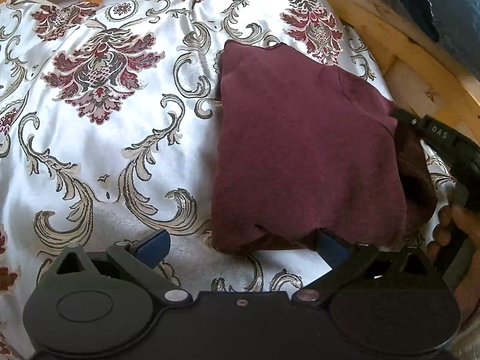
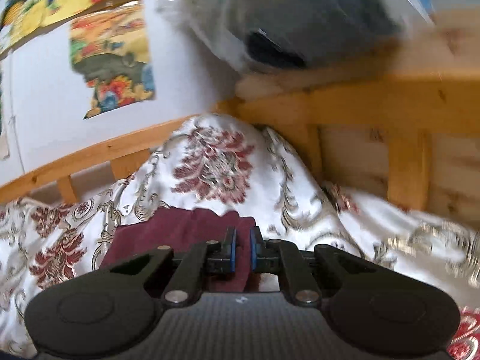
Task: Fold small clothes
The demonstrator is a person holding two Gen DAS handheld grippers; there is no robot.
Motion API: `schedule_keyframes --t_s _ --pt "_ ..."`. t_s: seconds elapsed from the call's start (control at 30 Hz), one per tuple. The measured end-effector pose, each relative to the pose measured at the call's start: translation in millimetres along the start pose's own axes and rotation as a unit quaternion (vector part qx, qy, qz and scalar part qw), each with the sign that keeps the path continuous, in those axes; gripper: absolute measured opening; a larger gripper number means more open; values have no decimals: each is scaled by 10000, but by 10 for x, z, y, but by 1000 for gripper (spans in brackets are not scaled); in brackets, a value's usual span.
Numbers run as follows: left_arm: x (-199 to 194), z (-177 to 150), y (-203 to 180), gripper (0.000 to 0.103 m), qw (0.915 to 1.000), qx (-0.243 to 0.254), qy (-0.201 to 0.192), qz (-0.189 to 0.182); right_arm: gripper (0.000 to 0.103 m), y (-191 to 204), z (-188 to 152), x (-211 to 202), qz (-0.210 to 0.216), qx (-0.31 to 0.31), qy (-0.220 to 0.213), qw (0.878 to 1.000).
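Garment: a maroon knit garment (image 1: 306, 150) lies partly folded on the bedspread, filling the right-centre of the left wrist view, its top layer doubled over a darker layer that peeks out at the right edge and along the bottom.
Surface: a white satin bedspread (image 1: 99, 150) with maroon floral medallions and grey scrolls, rumpled, covers the bed; in the right wrist view it heaps up into a mound in mid-frame.
Left gripper: the left gripper (image 1: 240, 244) sits at the bottom of its view, jaws spread wide, one blue pad (image 1: 151, 244) over bare bedspread, the other pad at the garment's lower hem; whether that one touches the cloth is hard to tell.
Right gripper: the right gripper (image 2: 243, 250) has its jaws drawn narrow, blue pads (image 2: 232, 250) pinching a strip of the maroon cloth (image 2: 168, 234) that runs between them; the rest of the garment spreads to the lower left of that view.
Right gripper, seen from the left: black gripper body (image 1: 444, 141) enters from the right edge, its tip at the garment's right corner, with fingers of the person's hand (image 1: 450, 225) below it.
Frame: a pine bed frame (image 2: 360, 111) with slats rims the bedding along the top and right.
Wall: cartoon posters (image 2: 112, 60) in the upper left of the right wrist view.
Top right: a blurred grey-blue plush-looking object (image 2: 300, 15) sits on the frame.
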State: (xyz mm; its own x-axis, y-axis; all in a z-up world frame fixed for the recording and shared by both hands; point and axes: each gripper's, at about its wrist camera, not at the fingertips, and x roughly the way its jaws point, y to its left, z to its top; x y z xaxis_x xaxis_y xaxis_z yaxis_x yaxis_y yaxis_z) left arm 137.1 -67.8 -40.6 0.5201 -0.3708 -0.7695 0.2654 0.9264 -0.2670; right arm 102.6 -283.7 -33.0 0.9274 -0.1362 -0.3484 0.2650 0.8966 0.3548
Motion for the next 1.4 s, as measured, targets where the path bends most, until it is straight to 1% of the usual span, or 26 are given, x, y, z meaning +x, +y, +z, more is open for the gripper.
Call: schedule_keyframes --t_s 0.1,0.13,0.17,0.23,0.27,0.3,0.33,0.4,0.47,0.53,0.6,0.67,0.77,0.83,0.97,1.07,1.17,1.2,1.23,1.27,1.4 --pt "-6 -16 7 102 9998 -113 38 -177 13 -57 -28 38 48 192 111 9997" --pt "-5 -26 10 102 9995 -142 81 -271 15 -79 -28 39 83 273 114 9995" --pt "-7 -35 13 102 9993 -145 112 -328 19 -112 -23 42 114 358 117 9992" --pt "-23 -55 11 102 9992 -120 102 -372 26 -166 -19 40 212 589 126 9980" --pt "-38 -59 15 102 9992 -112 67 -381 36 -187 -16 48 265 701 148 9971" --pt "-65 -58 22 102 9991 -120 -2 -397 43 -211 -17 49 316 799 175 9961" --pt "-91 -51 28 102 9990 -150 -82 -418 53 -225 -18 53 353 848 195 9956" --pt "-150 -36 59 102 9982 -232 -257 -481 61 -226 -22 61 424 830 250 9953" --pt "-195 0 94 102 9970 -335 -431 -549 72 -221 -30 75 522 848 303 9946" --pt "-212 75 120 102 9960 -404 -559 -572 76 -236 -38 94 676 947 336 9926" --pt "-173 184 133 102 9953 -356 -670 -605 77 -286 -48 135 849 1074 386 9898" --pt "-94 298 142 102 9949 -188 -770 -625 77 -335 -55 181 968 1182 406 9874" --pt "54 441 171 102 9943 30 -755 -749 77 -384 -56 302 1146 1217 461 9848" --pt "168 526 196 102 9943 27 -594 -880 78 -399 -64 356 1210 1196 498 9842" --pt "372 610 236 102 9931 -54 -214 -1153 77 -374 -89 457 1169 1075 505 9860" --pt "470 599 236 102 9915 28 -14 -1300 75 -411 -102 471 1212 1282 465 9832" --pt "493 581 268 102 9903 -3 51 -1390 74 -448 -105 444 1323 1492 428 9790" --pt "498 583 281 102 9899 -29 74 -1415 72 -455 -109 440 1274 1553 405 9788" --pt "513 589 293 102 9897 -61 103 -1427 66 -456 -113 444 1181 1602 403 9792" --pt "519 587 306 102 9896 -88 132 -1429 64 -452 -115 450 1113 1613 413 9797" --pt "526 587 301 102 9895 -119 177 -1428 63 -440 -122 452 1073 1554 423 9811"
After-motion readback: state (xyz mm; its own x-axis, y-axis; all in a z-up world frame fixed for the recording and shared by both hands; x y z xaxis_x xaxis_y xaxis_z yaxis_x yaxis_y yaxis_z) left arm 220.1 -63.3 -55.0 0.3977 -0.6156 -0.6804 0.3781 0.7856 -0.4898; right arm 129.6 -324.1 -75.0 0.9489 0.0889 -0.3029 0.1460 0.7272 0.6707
